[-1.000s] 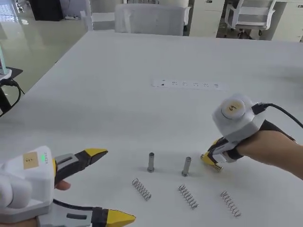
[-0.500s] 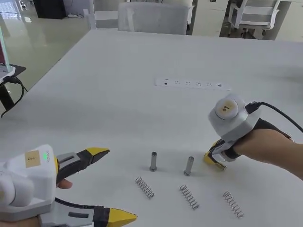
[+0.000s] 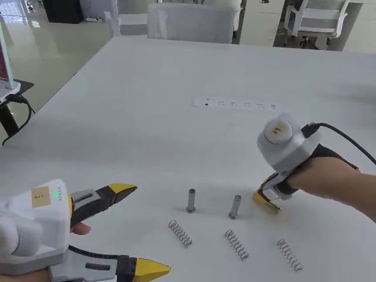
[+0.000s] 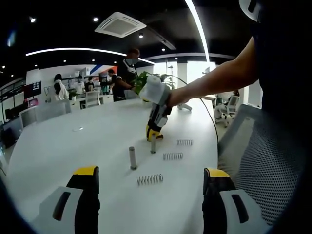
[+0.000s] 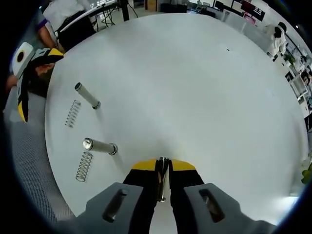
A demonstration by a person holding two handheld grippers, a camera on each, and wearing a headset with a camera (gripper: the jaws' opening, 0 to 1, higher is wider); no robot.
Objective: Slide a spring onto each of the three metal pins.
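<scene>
Pins: two short grey metal pins, the left pin [image 3: 191,200] and the middle pin [image 3: 235,207], stand upright side by side on the white table [image 3: 147,117], each on a wider foot.
Third pin: the third pin [image 5: 162,178] sits pinched between the yellow-tipped jaws of the right gripper [image 3: 267,200], just to the right of the middle pin.
Right gripper: jaws closed tight on the third pin, tips down at the tabletop.
Springs: the left spring [image 3: 180,232], middle spring [image 3: 237,244] and right spring [image 3: 289,254] lie flat in a row nearer the person, each below and slightly right of a pin, none touching one.
Left gripper: the left gripper [image 3: 143,230] hangs at the near left with its jaws spread wide and nothing between them.
Background: a white power strip [image 3: 235,104] lies farther up the table.
Since a second ago: pins and springs keep their places; the right gripper's tips hold the same spot while its body has tipped slightly toward the pins.
</scene>
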